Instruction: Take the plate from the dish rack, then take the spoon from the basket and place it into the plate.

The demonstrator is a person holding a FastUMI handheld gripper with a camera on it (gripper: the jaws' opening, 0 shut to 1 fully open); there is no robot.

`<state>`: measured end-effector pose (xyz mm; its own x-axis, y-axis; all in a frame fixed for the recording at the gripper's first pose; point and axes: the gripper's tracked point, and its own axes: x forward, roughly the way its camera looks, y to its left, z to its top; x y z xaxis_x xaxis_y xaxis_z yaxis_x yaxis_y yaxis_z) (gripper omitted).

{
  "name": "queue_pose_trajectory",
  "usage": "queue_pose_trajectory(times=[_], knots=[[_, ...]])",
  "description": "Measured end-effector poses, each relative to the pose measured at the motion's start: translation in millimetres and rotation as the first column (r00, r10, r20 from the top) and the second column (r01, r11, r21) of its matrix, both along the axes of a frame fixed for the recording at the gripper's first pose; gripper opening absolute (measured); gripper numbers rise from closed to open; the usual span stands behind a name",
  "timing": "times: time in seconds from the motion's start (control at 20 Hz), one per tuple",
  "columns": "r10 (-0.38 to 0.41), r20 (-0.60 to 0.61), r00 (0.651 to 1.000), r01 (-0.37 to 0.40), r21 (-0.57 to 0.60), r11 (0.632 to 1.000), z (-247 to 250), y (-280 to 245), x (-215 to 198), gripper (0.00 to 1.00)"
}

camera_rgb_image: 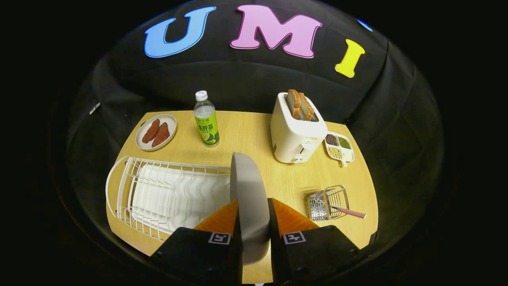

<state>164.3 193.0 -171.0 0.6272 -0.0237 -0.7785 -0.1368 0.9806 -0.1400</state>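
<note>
A grey plate [248,186] stands on edge between the two fingers of my gripper [254,203], which is shut on its lower rim. The plate hangs above the right end of the white wire dish rack [158,194], which holds nothing else. To the right of the fingers lies a small wire basket [328,203] on its side. A spoon [349,212] with a red checked handle sticks out of the basket toward the table's right edge.
On the wooden table [246,135] beyond the fingers stand a green-labelled bottle [206,119] and a white toaster [295,131] with bread slices. A small plate of red food [156,132] sits far left, a divided dish of beans [339,147] far right.
</note>
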Motion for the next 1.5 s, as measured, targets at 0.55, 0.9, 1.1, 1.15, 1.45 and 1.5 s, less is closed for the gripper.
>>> queue_pose_trajectory(times=[0.55, 0.9, 1.1, 1.15, 1.45, 1.5], knots=[[-0.018, -0.062, 0.998, 0.029, 0.176, 0.984, -10.9, -33.8, -22.8, 0.24], [0.026, -0.028, 0.999, -0.014, 0.360, 0.933, 22.2, -70.2, -71.9, 0.24], [0.041, -0.035, 0.999, -0.022, 0.428, 0.904, 28.0, -101.1, -115.4, 0.24], [0.037, -0.048, 0.998, -0.012, 0.449, 0.894, 25.8, -110.1, -126.6, 0.24], [-0.019, -0.142, 0.990, 0.091, 0.522, 0.848, -9.2, -172.3, -186.2, 0.24], [-0.041, -0.170, 0.985, 0.127, 0.533, 0.836, -18.3, -183.3, -191.5, 0.24]])
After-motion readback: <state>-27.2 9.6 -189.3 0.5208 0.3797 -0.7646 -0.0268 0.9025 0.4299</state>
